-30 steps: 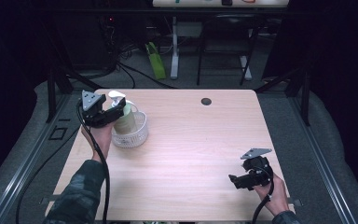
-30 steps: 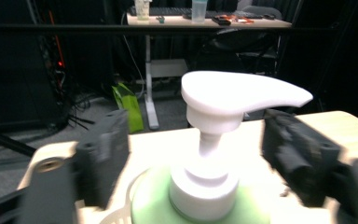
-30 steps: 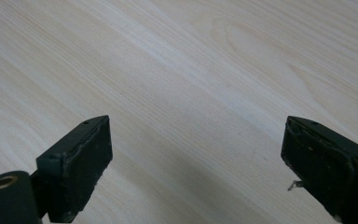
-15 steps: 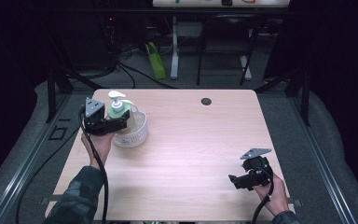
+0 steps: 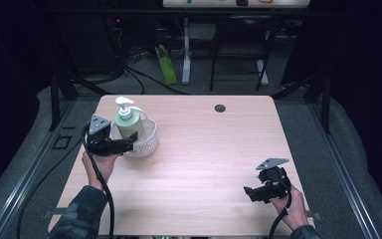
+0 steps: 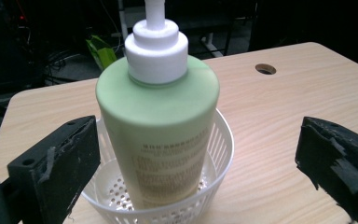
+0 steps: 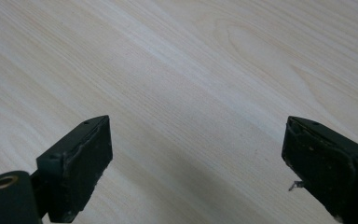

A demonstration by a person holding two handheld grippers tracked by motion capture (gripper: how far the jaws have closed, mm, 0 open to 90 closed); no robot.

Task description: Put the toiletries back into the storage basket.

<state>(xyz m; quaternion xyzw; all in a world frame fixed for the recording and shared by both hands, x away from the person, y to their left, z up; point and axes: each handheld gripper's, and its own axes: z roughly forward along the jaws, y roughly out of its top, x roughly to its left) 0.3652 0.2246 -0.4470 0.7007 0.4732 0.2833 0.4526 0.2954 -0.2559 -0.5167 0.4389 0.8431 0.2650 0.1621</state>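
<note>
Green pump bottle point(image 6: 157, 135) upright in white basket point(image 6: 221, 154) — left gripper point(image 6: 200, 158) wide, clear

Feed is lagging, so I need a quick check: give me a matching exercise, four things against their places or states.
1. green pump bottle
2. white slotted plastic basket
3. left gripper
4. right gripper

a. jaws apart over bare wood
b. stands upright in the basket
c. jaws just opened, either side of the bottle
d. on the table's left side

Pairs: 1-b, 2-d, 3-c, 4-a

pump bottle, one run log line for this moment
pump bottle: upright in white basket | left gripper: just opened, bottle released | right gripper: open, empty
</note>
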